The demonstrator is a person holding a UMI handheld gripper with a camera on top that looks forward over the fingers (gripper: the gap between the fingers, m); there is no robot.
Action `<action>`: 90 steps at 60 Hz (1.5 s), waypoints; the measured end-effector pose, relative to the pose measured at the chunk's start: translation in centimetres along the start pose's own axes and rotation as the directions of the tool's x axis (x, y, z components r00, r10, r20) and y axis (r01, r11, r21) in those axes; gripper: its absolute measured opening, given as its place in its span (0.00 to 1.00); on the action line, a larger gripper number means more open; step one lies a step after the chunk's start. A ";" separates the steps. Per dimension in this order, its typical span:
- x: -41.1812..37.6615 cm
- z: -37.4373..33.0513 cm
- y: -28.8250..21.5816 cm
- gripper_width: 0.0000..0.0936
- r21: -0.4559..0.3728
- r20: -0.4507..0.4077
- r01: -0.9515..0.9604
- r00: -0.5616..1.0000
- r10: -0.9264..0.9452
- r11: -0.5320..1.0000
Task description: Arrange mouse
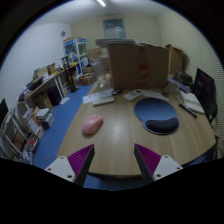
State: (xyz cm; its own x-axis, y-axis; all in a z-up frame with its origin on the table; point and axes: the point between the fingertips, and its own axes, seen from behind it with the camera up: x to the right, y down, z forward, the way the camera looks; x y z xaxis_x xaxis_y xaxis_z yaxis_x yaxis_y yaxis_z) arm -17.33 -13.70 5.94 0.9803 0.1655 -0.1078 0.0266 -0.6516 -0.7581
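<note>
Pink and rounded, the little computer mouse [92, 125] sits left of middle on the wooden surface [120, 135], well ahead of the wide-open hand-held gripper [115, 158], so go slowly forward and left, fingers on both sides, before squeezing.

Pink mouse [92, 125] on wooden table [120, 135], beyond open jaws, round mousepad [157, 115] alongside

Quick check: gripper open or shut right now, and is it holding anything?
Gripper: open and holding nothing; the pink mouse lies on the table beyond its fingers.
</note>
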 end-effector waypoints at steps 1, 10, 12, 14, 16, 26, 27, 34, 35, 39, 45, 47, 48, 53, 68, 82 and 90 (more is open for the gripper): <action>-0.6 0.6 0.0 0.88 0.003 0.006 0.000 1.000 0.000 1.000; -5.7 5.9 -0.3 0.88 0.015 0.052 -0.029 0.998 0.028 0.999; -6.4 7.1 -0.4 0.88 0.017 0.048 -0.023 0.999 0.022 1.000; -7.2 8.2 -0.5 0.88 0.021 0.047 -0.008 0.999 0.007 1.000; -7.8 9.1 -0.3 0.88 0.017 0.044 0.006 0.999 -0.007 1.000; -8.8 12.9 -0.4 0.87 0.018 -0.030 0.010 0.999 -0.010 1.000; -8.7 13.3 -0.6 0.87 0.018 -0.041 0.016 0.999 -0.015 1.000; -8.8 15.7 -2.4 0.89 0.027 -0.084 0.035 0.996 -0.033 0.999; -8.8 16.0 -2.7 0.89 0.028 -0.088 0.038 0.996 -0.036 0.999; -9.1 17.5 -3.9 0.88 0.040 -0.094 0.036 0.995 -0.032 0.999; -9.3 18.9 -5.1 0.85 0.055 -0.110 0.030 0.994 -0.023 0.998; -9.3 19.3 -5.4 0.82 0.061 -0.113 0.026 0.993 -0.019 0.998; -9.3 19.5 -5.6 0.79 0.062 -0.116 0.025 0.993 -0.018 0.998; -9.3 19.8 -6.0 0.65 0.086 -0.133 0.018 0.991 -0.006 0.996; -9.4 19.7 -5.5 0.39 -0.034 -0.144 -0.009 0.989 0.004 0.999; -12.0 13.4 -14.9 0.36 0.093 0.032 0.045 0.998 -0.048 0.995; -4.0 8.2 -25.9 0.36 0.310 -0.019 0.106 0.994 -0.106 0.945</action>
State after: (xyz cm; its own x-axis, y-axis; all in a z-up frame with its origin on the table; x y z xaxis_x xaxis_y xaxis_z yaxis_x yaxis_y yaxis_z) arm -23.56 8.59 20.79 0.9755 0.2194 -0.0150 0.0688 -0.3690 -0.9269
